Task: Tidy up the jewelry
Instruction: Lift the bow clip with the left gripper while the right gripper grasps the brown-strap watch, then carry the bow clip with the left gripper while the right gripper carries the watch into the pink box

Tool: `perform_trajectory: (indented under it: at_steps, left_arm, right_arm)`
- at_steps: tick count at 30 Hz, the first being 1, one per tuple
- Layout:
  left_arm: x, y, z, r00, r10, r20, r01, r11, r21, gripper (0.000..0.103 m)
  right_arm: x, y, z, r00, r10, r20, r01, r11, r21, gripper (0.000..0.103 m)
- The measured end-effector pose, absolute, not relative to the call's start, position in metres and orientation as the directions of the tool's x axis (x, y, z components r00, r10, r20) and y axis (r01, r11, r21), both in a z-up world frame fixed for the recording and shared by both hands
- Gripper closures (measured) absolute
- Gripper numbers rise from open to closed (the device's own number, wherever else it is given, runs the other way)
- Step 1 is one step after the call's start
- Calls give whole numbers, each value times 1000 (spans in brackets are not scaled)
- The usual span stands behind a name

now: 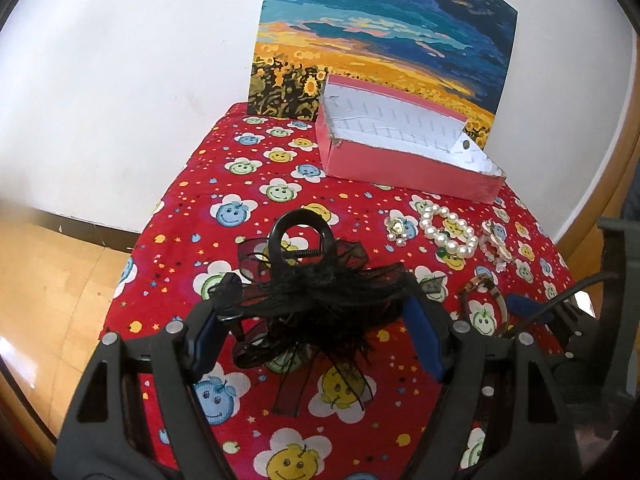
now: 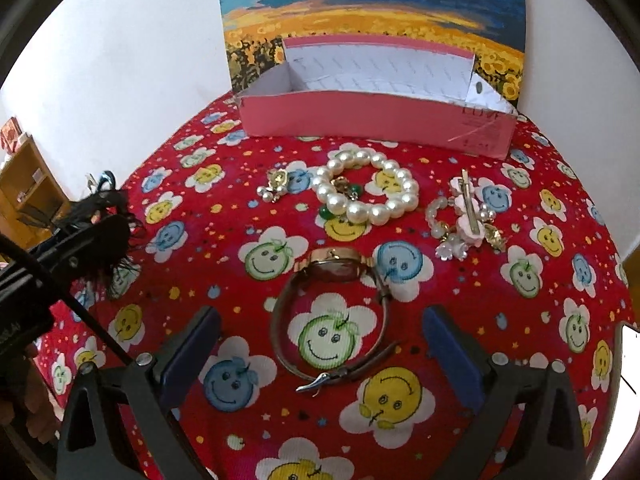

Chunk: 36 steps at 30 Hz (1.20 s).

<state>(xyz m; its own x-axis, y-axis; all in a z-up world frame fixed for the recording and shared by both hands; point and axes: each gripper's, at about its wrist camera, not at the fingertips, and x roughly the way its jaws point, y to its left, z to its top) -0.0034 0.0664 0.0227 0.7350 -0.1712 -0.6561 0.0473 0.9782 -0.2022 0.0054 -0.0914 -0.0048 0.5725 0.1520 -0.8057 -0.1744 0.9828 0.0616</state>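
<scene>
My left gripper [image 1: 316, 300] is shut on a black feathered hair claw [image 1: 308, 280] and holds it above the red cloth; it also shows at the left of the right wrist view [image 2: 100, 216]. My right gripper [image 2: 322, 324] is open, its blue pads either side of a gold watch [image 2: 332, 304] lying on the cloth. Beyond it lie a pearl bracelet [image 2: 368, 188], a small pearl earring [image 2: 276, 184] and a pink flower clip with beads [image 2: 464, 216]. A pink open box [image 2: 376, 120] stands at the back.
The table wears a red cloth with smiley flowers [image 2: 224, 384]. A sunflower painting [image 2: 372, 12] leans on the white wall behind the box. A wooden shelf [image 2: 24, 184] stands far left. Wooden floor [image 1: 52, 280] lies left of the table.
</scene>
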Motion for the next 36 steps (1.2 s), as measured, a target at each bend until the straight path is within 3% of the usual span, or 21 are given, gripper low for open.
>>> perform_trajectory:
  at_steps: [4, 6, 11, 14, 20, 36]
  left_arm:
    - [-3, 67, 23, 734, -171, -657, 45, 978, -204, 31]
    - [-3, 68, 22, 734, -171, -657, 45, 978, -204, 31]
    - [-5, 66, 24, 735, -173, -656, 47, 978, -205, 31]
    - [-6, 63, 26, 735, -174, -655, 51, 978, -203, 31]
    - [-7, 58, 30, 734, -174, -657, 58, 979, -196, 31]
    - [8, 32, 53, 740, -199, -642, 121, 979, -164, 31]
  right_arm:
    - [4, -87, -8, 574, 116, -811, -176, 984, 16, 1]
    - [3, -88, -7, 580, 107, -808, -168, 986, 10, 6]
    - [1, -95, -1, 609, 91, -788, -142, 990, 4, 45]
    - [-1, -95, 1, 615, 97, -782, -154, 988, 1, 59]
    - [-2, -102, 3, 616, 160, -772, -170, 983, 68, 75]
    - [-2, -130, 39, 661, 238, -712, -193, 970, 145, 78]
